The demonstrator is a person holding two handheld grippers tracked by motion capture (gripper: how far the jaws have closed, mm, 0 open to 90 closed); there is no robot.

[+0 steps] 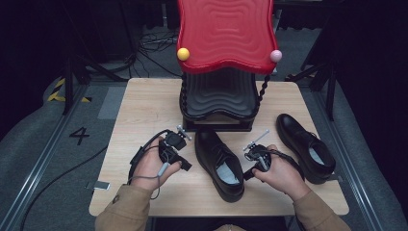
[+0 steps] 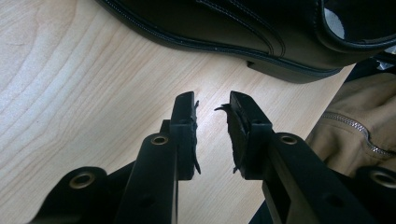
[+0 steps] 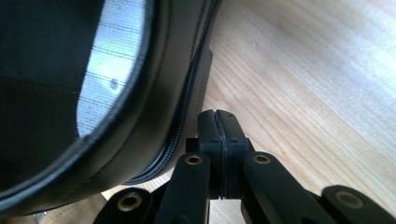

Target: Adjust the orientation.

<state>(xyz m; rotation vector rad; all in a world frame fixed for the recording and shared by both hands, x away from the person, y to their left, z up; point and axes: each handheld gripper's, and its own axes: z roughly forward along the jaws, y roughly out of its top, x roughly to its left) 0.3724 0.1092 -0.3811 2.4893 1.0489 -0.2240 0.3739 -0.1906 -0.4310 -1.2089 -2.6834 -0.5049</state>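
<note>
A black leather shoe [image 1: 219, 163] lies in the middle of the wooden table [image 1: 144, 106], toe toward the rack and heel toward me. My left gripper [image 1: 185, 165] is just left of it. In the left gripper view its jaws [image 2: 212, 105] stand a little apart with nothing between them, and the shoe's side [image 2: 224, 23] lies ahead. My right gripper [image 1: 248, 173] sits at the shoe's right side near the heel. Its jaws [image 3: 218, 114] are pressed together with nothing in them, right beside the shoe's outer wall [image 3: 159, 98].
A second black shoe [image 1: 305, 147] lies at the table's right side. A rack with a red wavy top [image 1: 223, 33] and a black shelf [image 1: 219, 94] stands at the back centre. A tan jacket [image 2: 359, 121] hangs past the near table edge.
</note>
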